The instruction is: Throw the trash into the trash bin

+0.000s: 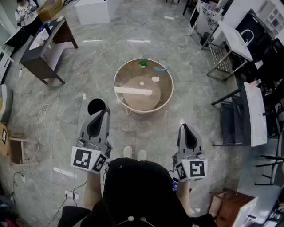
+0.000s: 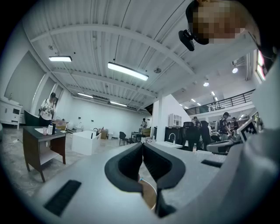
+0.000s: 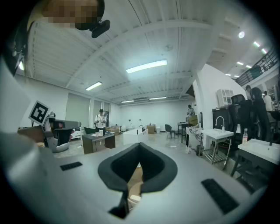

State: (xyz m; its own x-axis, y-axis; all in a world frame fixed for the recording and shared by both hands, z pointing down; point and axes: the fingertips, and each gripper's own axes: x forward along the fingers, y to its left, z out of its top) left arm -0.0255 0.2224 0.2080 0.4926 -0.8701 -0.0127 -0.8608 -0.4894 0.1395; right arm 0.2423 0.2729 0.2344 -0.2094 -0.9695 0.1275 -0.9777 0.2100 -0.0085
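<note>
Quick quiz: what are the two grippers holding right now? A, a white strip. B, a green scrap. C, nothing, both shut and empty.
C: the left gripper and right gripper each show jaws pressed together with nothing between; the green scrap lies on the round table.

A grey marbled floor (image 1: 146, 133) surrounds the round wooden table (image 1: 133, 75). Left of the table stands a dark desk (image 1: 42, 57), beyond it a white counter (image 1: 91, 11), right of it white sinks on metal frames (image 1: 235, 37). Strip lights (image 2: 127, 71) line the white ribbed ceiling (image 2: 87, 39) above.
</note>
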